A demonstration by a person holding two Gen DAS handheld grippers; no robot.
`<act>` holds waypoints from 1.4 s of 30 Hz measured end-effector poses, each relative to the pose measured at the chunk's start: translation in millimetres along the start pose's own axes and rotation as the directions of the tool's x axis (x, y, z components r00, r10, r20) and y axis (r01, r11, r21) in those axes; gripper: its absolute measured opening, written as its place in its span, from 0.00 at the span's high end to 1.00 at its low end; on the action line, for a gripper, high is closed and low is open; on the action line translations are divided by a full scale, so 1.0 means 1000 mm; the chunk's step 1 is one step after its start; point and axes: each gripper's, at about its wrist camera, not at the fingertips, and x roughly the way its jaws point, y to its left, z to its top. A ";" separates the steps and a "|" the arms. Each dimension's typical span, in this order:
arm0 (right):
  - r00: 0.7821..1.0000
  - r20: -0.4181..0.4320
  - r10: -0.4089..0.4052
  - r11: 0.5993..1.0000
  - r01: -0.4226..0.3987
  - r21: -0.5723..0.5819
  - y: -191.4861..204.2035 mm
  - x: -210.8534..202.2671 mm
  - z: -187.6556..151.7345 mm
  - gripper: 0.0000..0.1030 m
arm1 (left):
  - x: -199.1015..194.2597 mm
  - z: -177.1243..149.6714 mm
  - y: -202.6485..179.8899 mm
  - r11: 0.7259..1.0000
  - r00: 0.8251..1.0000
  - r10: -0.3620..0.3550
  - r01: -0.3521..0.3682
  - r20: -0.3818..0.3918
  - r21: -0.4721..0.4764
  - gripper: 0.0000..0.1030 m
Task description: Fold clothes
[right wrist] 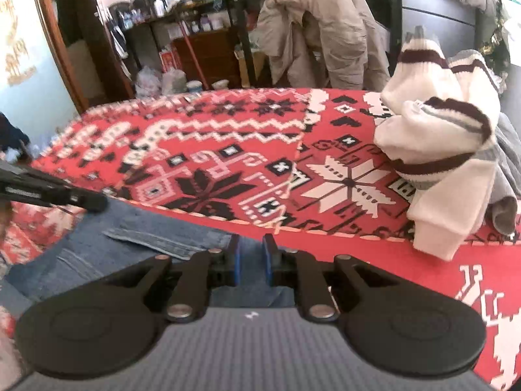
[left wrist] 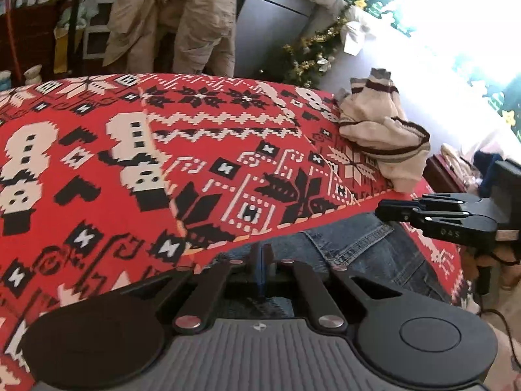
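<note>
Left wrist view: the left hand-held gripper [left wrist: 262,262] sits at lower centre of frame, its blue-padded fingers drawn almost together over the blue denim jeans [left wrist: 358,247]; whether any denim is pinched between them cannot be made out, since the gripper body hides the contact. The jeans lie at lower centre right on the red, white and black patterned cloth covering the tabletop [left wrist: 195,150], and much of the garment is cut off below by the gripper housing. The right hand-held gripper [left wrist: 384,211] enters from the right edge, its tip above the denim. A cream knit sweater with dark stripes [left wrist: 381,127] lies crumpled at upper right of the cloth, well apart from the jeans; beyond it the window area is blown out white. Right wrist view: the right gripper's pads [right wrist: 235,260] stand a narrow gap apart with denim visible between them, nothing clamped. The left gripper's tip at the left edge is blurred. A beige jacket [right wrist: 312,29] hangs over a chair behind the tabletop.
</note>
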 end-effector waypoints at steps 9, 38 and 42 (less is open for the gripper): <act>1.000 0.016 0.013 0.999 -0.014 0.040 -0.003 -0.028 0.002 0.84 | -0.024 -0.008 0.005 0.985 0.996 0.089 -0.087 -0.006 0.146 0.89; 0.972 -0.147 0.183 0.964 -0.207 -0.168 0.164 0.056 0.046 0.95 | -0.011 -0.031 -0.001 0.948 0.989 0.119 -0.141 0.092 0.285 0.80; 0.950 -0.148 0.275 0.961 -0.272 0.038 0.136 0.057 0.052 0.95 | -0.012 -0.027 -0.006 0.938 0.987 0.105 -0.139 0.119 0.319 0.76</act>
